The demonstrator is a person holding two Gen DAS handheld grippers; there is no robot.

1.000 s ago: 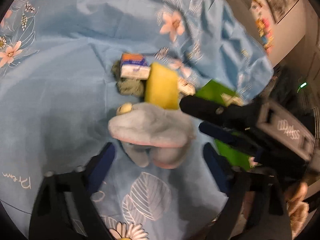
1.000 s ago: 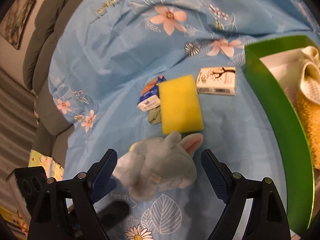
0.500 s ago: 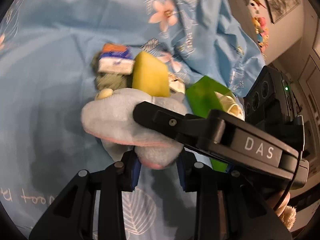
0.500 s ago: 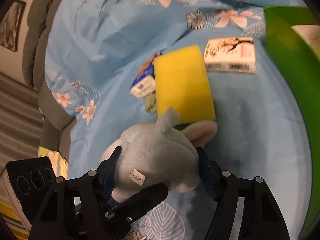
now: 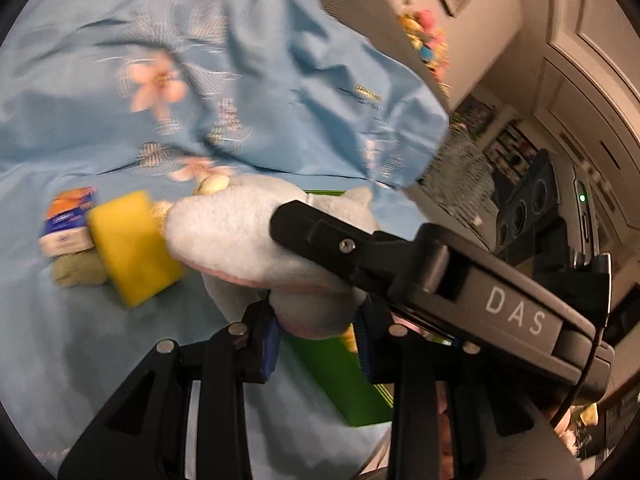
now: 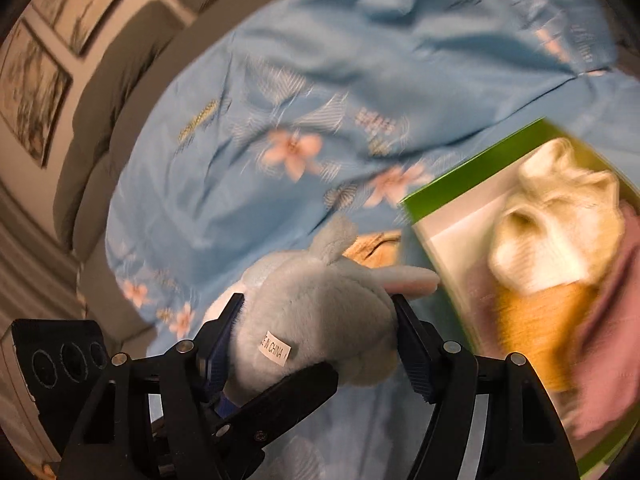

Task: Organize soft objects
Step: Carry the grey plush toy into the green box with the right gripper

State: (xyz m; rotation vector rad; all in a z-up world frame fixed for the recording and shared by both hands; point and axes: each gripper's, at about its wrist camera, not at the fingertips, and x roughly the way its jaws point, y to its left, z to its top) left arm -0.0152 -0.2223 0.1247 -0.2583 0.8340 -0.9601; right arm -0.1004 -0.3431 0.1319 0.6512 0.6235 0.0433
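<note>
Lifted off the blue floral sheet (image 6: pixel 248 184) since a second ago, the grey plush toy (image 6: pixel 316 316) now hangs beside the green box (image 6: pixel 448 240), both grippers' fingers pinching it: left gripper (image 5: pixel 316 340) narrowly, right gripper (image 6: pixel 320 344) wide.

dim warm indoor light, heavy motion blur (worst at right), fisheye-warped dark corners

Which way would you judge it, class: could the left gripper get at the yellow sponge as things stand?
Probably not: the left gripper is shut on the grey plush toy, which it shares with the right gripper. The yellow sponge lies uncovered on the blue cloth.
</note>
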